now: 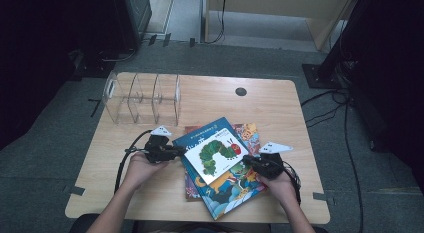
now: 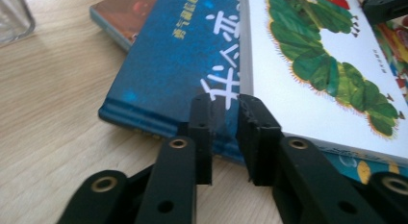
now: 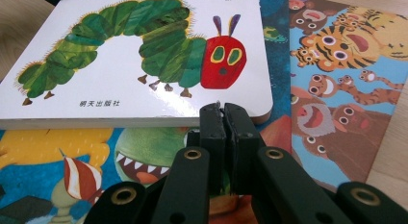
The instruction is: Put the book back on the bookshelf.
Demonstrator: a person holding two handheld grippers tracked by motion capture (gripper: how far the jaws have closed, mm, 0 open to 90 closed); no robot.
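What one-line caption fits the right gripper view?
Shut right tongs meet the edge of a white caterpillar book lying on a pile of picture books.

A light wooden counter (image 1: 280,100) with rounded corners carries a clear plastic rack (image 1: 142,98) near its far left corner and a fanned stack of picture books (image 1: 220,165) near the middle of its near edge.

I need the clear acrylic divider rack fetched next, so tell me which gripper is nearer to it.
Left. The left gripper sits just below the clear acrylic divider rack, at the book pile's left edge. The right gripper is beyond the caterpillar book, farther away.
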